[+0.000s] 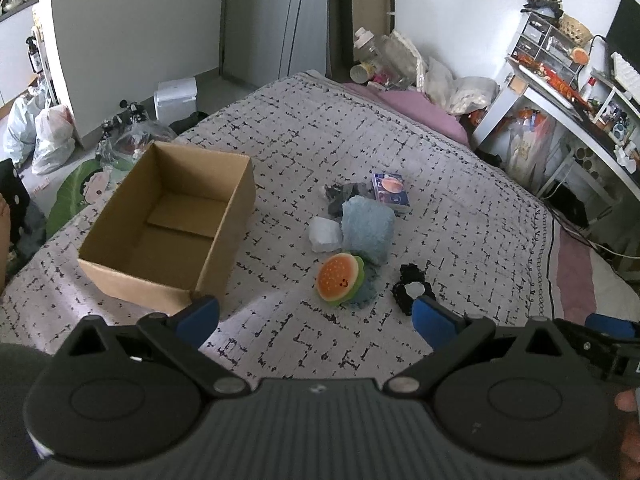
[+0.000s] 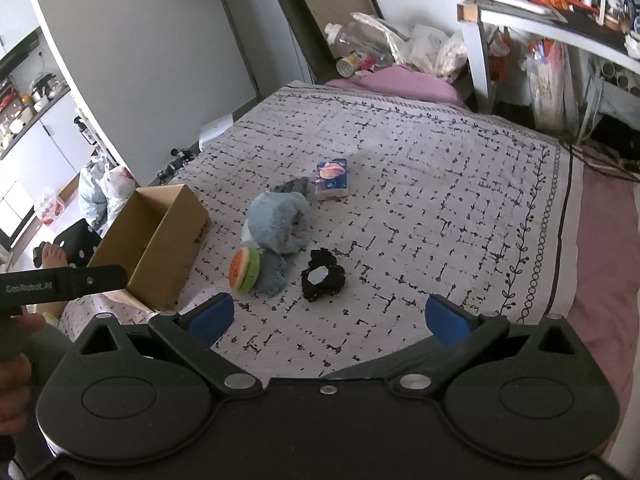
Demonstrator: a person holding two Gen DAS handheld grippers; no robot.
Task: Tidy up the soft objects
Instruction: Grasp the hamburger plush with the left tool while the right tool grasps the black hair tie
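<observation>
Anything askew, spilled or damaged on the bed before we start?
Nothing damaged or spilled. The cardboard box stands upright and empty, set at an angle to the bed's edge. The soft things lie in a loose heap beside it: burger plush tipped on its edge, blue plush, black scrunchie. Both grippers are open, holding nothing.

Ahead of the left gripper (image 1: 316, 314), the grey cloth (image 1: 340, 196) is mostly hidden behind the blue plush (image 1: 368, 228). The white packet (image 1: 326, 234) is almost fully covered by this plush in the right wrist view. The print on the small box (image 2: 331, 179) is too small to be read. Beyond the bed, the shelf contents (image 1: 560, 60) are blurred, and the desk (image 2: 560, 8) is cut off by the picture's edge.
</observation>
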